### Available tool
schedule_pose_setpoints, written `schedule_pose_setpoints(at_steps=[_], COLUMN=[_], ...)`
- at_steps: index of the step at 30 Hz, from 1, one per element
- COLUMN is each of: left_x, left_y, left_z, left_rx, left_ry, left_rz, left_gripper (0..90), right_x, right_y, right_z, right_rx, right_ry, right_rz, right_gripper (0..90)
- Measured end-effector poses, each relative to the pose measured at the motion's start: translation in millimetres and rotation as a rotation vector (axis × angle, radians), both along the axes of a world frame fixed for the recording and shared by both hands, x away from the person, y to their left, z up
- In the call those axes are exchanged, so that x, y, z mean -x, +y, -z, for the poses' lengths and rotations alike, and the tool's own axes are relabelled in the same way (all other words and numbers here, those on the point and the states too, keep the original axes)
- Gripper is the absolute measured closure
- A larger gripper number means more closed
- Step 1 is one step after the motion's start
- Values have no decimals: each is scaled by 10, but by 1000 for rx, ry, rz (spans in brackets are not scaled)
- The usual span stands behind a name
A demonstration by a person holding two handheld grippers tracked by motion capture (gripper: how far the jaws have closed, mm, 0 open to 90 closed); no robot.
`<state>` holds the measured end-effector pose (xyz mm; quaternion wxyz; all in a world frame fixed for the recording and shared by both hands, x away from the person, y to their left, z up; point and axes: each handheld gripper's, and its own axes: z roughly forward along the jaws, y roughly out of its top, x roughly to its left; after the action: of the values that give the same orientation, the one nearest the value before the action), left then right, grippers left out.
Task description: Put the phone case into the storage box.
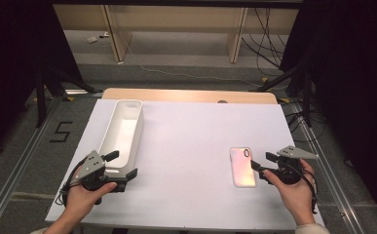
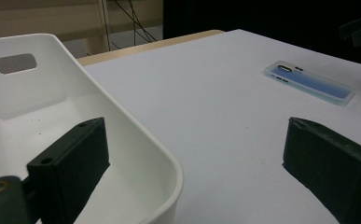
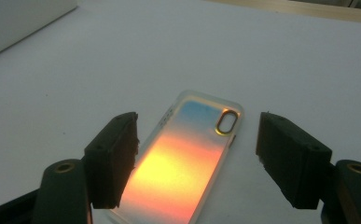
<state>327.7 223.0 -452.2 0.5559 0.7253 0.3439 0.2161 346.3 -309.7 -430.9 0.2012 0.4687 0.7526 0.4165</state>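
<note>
the iridescent phone case (image 3: 187, 163) lies flat near the table's right edge, between the spread, empty jaws of the right gripper (image 3: 197, 158). lower squarely, pinch its long sides. the left gripper (image 2: 192, 163), released, straddles the white bin's (image 2: 136, 135) near rim.

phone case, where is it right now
In the high view the phone case lies flat on the white table, right side, just ahead of the right gripper.
</note>
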Motion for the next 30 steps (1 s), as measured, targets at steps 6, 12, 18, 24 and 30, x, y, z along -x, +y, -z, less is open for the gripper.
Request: schedule_pose_setpoints(at_steps=[6, 12, 18, 24, 30], left_x=[29, 38, 64, 45, 42], left_y=[27, 52, 43, 40, 26], left_z=[-5, -6, -15, -9, 0], left_rx=[1, 18, 7, 0, 8], left_ry=[-8, -9, -15, -9, -4], left_rz=[8, 2, 10, 11, 13], left_gripper=[62, 62, 61, 61, 62], right_x=[14, 21, 3, -14, -28], right_y=[15, 78, 145, 217, 322], right_z=[-24, -72, -91, -124, -124], right_rx=[11, 56, 142, 307, 464], right_ry=[3, -2, 3, 88, 152], right_rz=[7, -21, -95, -183, -305], right_gripper=[307, 307, 304, 296, 299])
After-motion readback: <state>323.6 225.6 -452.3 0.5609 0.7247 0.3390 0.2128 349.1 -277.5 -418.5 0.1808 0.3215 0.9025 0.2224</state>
